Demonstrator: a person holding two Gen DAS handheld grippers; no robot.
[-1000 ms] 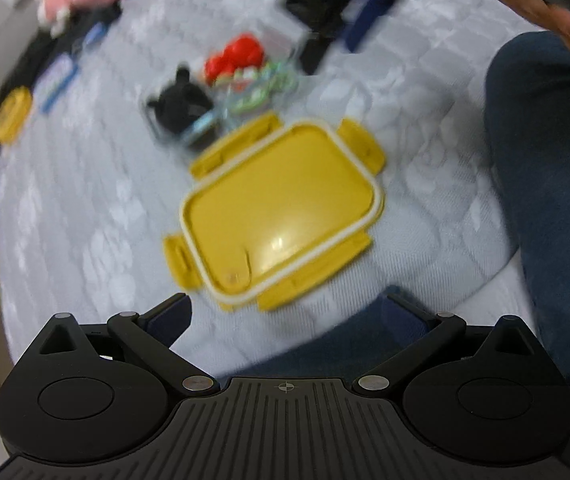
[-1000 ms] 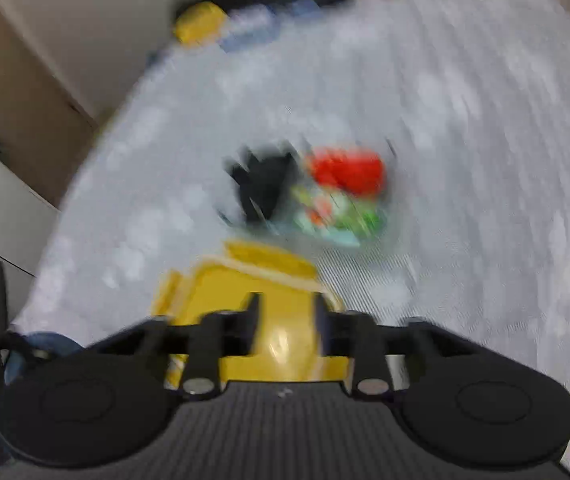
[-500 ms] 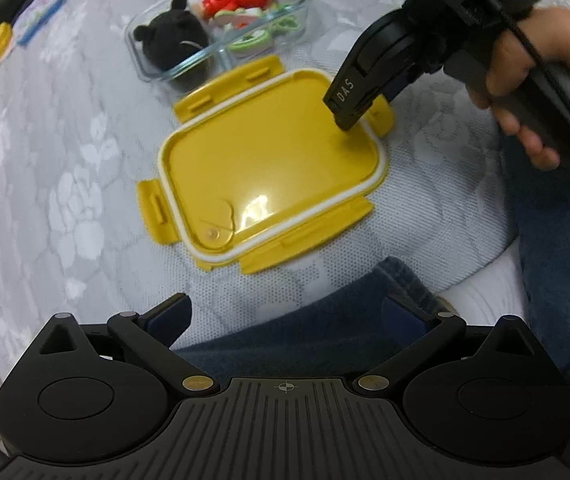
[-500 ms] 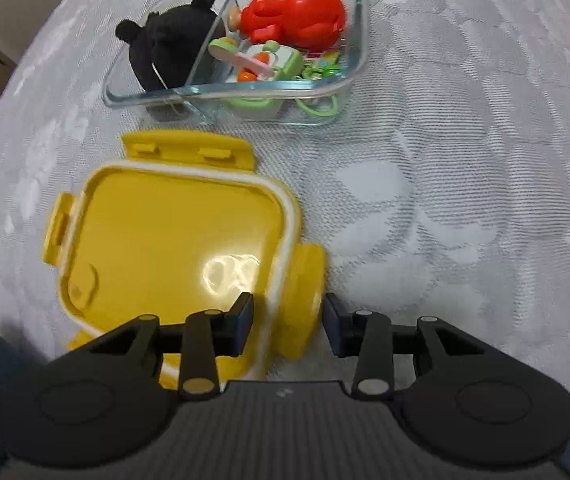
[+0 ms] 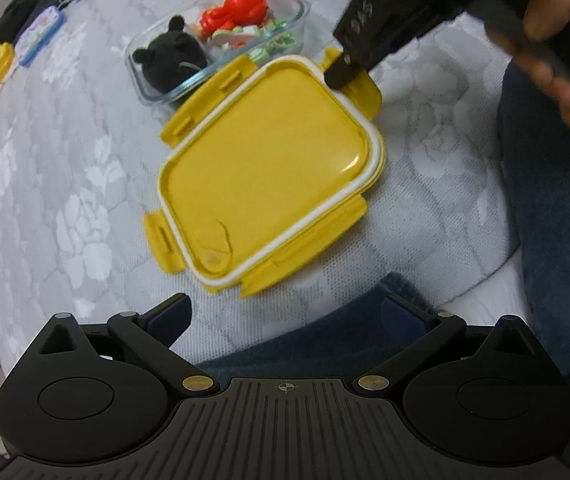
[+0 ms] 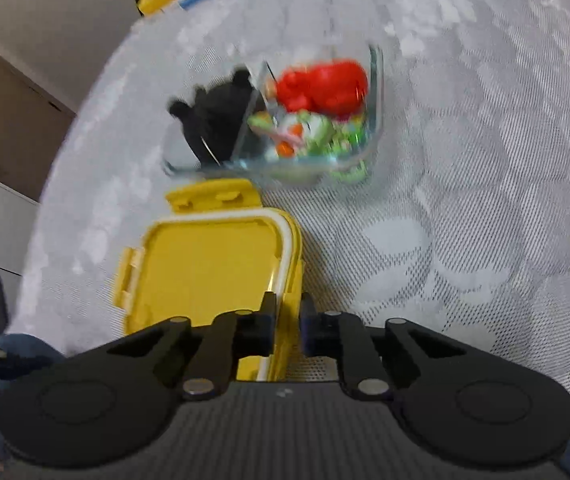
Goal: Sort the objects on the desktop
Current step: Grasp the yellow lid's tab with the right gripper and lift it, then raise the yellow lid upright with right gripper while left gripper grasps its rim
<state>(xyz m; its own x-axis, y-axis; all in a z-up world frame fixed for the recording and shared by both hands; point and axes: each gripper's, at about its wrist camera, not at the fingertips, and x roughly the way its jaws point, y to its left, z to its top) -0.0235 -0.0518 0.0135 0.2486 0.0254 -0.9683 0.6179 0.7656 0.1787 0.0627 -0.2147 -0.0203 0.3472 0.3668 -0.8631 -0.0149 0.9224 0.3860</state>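
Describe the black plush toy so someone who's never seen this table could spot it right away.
Start at the big yellow lid lying on the grey flowered tablecloth. Just beyond it stands a clear glass container split by a divider. The black plush toy fills one compartment alone: dark, soft and round-eared, while the other compartment holds a red toy and small green pieces.

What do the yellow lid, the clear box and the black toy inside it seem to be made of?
Yellow lid: looks like smooth glossy plastic, with a light glare and a white seal along the rim. Clear box: probably glass, since its see-through walls look thick with bluish edges. Black toy: seems soft plush, matte and fuzzy, with round ears.
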